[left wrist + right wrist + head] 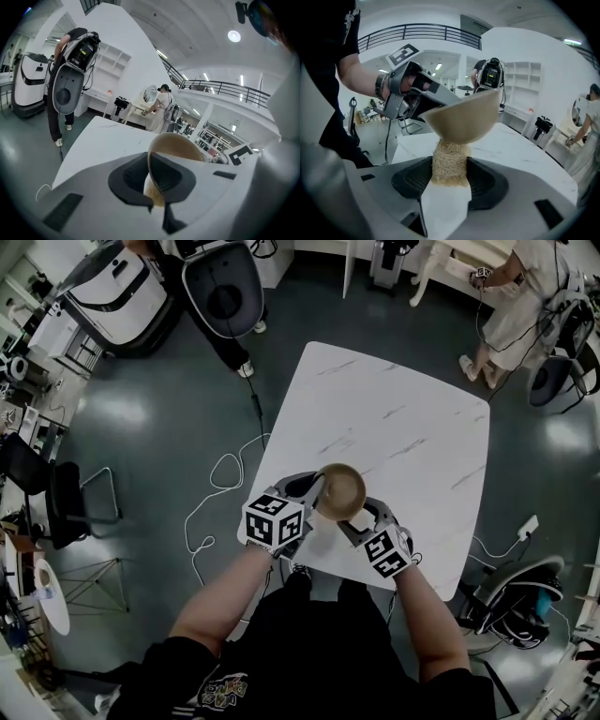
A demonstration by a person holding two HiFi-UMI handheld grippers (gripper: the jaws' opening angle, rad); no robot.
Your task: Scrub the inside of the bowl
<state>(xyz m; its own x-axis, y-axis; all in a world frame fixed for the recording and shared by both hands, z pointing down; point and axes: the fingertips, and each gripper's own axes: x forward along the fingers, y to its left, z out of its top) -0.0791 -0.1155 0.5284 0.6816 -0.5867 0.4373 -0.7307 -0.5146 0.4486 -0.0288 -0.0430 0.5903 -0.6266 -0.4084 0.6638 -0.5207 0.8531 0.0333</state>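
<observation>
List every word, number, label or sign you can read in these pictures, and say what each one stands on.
No text can be read in any of the views.
Print on the person's black shirt: too blurred to read.
Left cube: black-and-white square patterns only, no words or numbers.
Right cube: the same kind of patterns, no words or numbers.

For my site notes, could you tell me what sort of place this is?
Probably a robotics lab: white machines stand around, and cables trail over the floor beside a lone table.
</observation>
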